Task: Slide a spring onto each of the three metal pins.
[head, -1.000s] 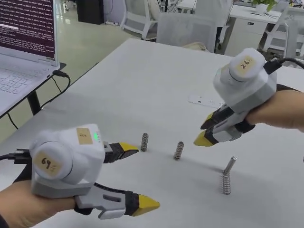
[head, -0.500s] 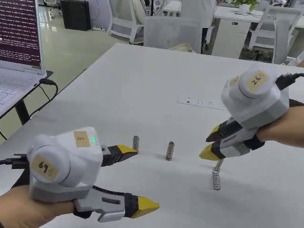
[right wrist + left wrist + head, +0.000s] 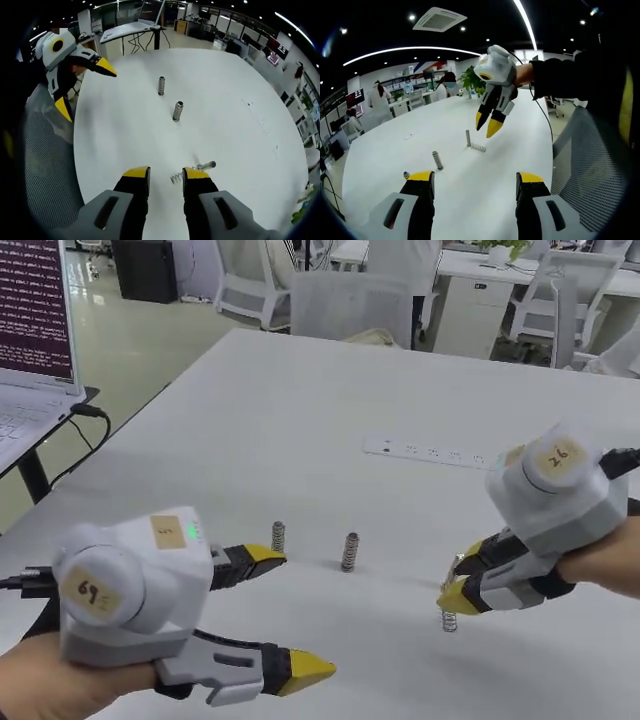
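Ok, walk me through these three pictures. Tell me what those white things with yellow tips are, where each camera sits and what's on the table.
They are hand-held tools, not a robot: a person holds a two-jaw gripper in each hand. The head view comes from a headset camera looking down at the white table, the left gripper and the right gripper. The two round pictures come from a fisheye camera on each gripper, looking along its yellow-tipped jaws. On the table a left spring and a middle spring stand upright, apparently already on pins. A third spring lies beside a bare pin, just ahead of the right gripper's jaws. Both grippers are open and hold nothing.
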